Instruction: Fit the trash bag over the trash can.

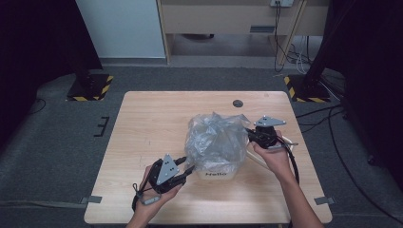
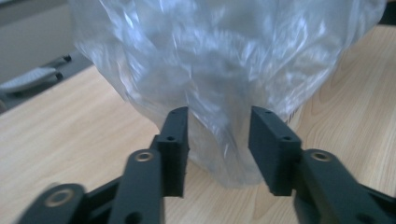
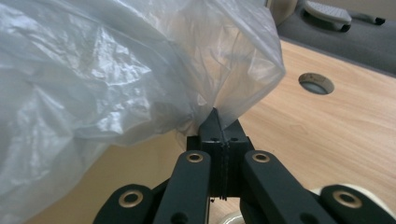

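A crumpled clear plastic bag (image 1: 216,137) stands in the middle of the wooden table (image 1: 152,118), over a white box marked "Hello" (image 1: 216,173). My right gripper (image 1: 249,133) is at the bag's right side. In the right gripper view it (image 3: 223,135) is shut on a pinched edge of the bag (image 3: 116,79). My left gripper (image 1: 188,164) sits at the bag's lower left corner. In the left gripper view its jaws (image 2: 218,144) stand apart, with a loose fold of the bag (image 2: 219,60) hanging between the pads and not pressed by them.
A round cable hole (image 1: 237,103) lies in the table's far side, beyond the bag. A pale rounded object (image 3: 355,191) shows beside my right gripper. Two stand bases with yellow-black stripes (image 1: 90,88) rest on the floor past the table's far corners.
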`<state>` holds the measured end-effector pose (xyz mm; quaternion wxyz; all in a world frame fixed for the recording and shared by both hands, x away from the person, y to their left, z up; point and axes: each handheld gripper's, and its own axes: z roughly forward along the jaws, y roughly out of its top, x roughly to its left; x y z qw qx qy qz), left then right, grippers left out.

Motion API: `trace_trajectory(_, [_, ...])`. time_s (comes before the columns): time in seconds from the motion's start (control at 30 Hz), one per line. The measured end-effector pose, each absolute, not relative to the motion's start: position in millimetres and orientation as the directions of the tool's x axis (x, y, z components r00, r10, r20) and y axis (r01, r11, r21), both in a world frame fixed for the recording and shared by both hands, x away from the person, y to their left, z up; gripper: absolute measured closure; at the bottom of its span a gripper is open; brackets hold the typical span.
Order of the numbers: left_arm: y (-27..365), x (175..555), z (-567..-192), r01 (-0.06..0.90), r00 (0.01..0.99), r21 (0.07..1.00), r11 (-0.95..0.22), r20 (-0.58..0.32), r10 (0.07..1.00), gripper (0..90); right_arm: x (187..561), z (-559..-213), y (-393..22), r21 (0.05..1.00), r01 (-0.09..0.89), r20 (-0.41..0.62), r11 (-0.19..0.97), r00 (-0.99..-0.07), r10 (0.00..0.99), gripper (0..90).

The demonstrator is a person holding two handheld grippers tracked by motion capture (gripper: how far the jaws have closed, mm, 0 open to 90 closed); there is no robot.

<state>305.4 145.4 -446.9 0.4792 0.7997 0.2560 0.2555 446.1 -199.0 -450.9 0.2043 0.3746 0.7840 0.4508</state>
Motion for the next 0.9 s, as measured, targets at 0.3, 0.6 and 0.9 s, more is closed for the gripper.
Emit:
trace_trajectory(0.3, [159.4, 301.2, -418.2, 0.107, 0.745, 0.925, -0.365, 0.168, 0.645, 49.2, 444.7, -444.1, -201.7, 0.872, 0.380, 0.004, 0.310, -0.637, 0.771, 90.0])
trace_trajectory(0.6, [168.3, 322.7, -396.6, 0.118, 0.701, 0.928, -0.352, 0.173, 0.692, 54.4, 444.3, -438.2, -204.1, 0.875, 0.372, 0.001, 0.310, -0.642, 0.767, 90.0])
trace_trajectory(0.9, [157.6, 354.6, -386.3, 0.144, 0.686, 0.939, -0.312, 0.133, 0.715, 52.3, 443.2, -433.3, -204.8, 0.878, 0.363, -0.004, 0.311, -0.645, 0.764, 90.0])
